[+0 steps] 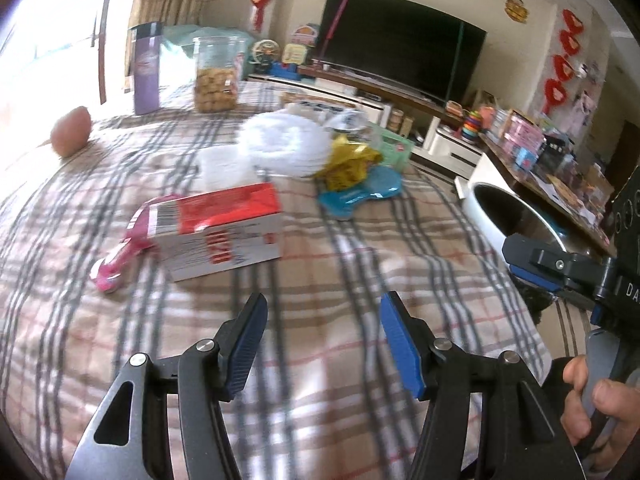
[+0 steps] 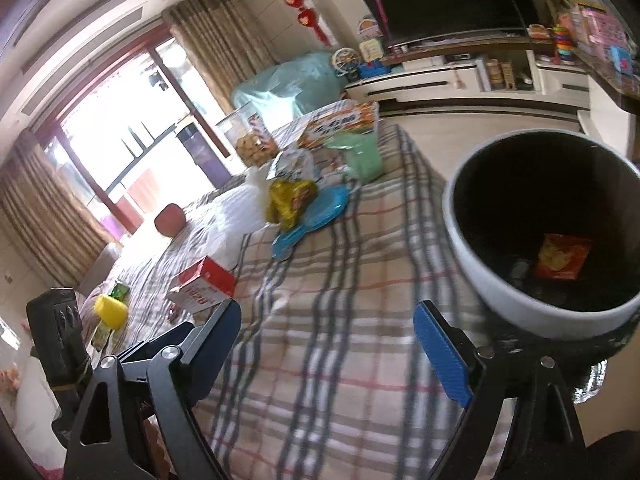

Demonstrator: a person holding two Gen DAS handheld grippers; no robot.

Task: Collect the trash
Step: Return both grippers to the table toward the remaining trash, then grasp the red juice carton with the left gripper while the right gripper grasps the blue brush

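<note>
Legible text is scarce in both views. On the body of the right gripper (image 1: 516, 264), at the right edge of the left wrist view, white capitals "DA" show before the frame cuts the word off. The red and white carton (image 1: 220, 232) on the plaid tablecloth (image 1: 320, 280) bears a barcode on its end flap and large red characters along its side panel; blur keeps them from being read. Fine print beside them is illegible too. The orange box (image 2: 340, 122) at the far end of the table carries bold white characters, too small to make out. The purple bottle (image 1: 146, 74) has a pale label, unreadable.
</note>
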